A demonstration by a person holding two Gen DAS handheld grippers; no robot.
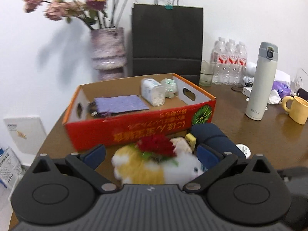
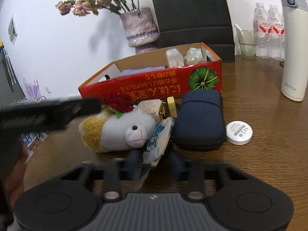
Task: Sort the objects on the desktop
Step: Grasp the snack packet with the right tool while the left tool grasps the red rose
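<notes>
1. The red box (image 1: 134,127) stands on the table (image 1: 240,132). In it lie one purple pouch (image 1: 120,104), one clear tub (image 1: 153,94) and one shiny crumpled wrap (image 1: 169,87).
2. Just in front of the box sits a pile: one plush toy (image 2: 119,132), one red flower (image 2: 118,101) on top of it, one navy case (image 2: 200,119) and one yellow block (image 2: 171,106) against the box wall.
3. One white round tin (image 2: 239,132) lies near the box's right front corner, beside the case.
4. Right of the box stand one white flask (image 1: 261,80), three water bottles (image 1: 230,59), one glass (image 1: 206,73) and one yellow mug (image 1: 297,109).
5. Behind the box stand one vase (image 1: 108,50) of dried roses and one black bag (image 1: 167,38).
6. The left gripper (image 1: 150,156) is spread wide, the toy between its fingers; I cannot tell if they touch it.
7. The right gripper (image 2: 154,165) pinches a blue-and-white packet (image 2: 157,144), in front of the box between toy and case.
</notes>
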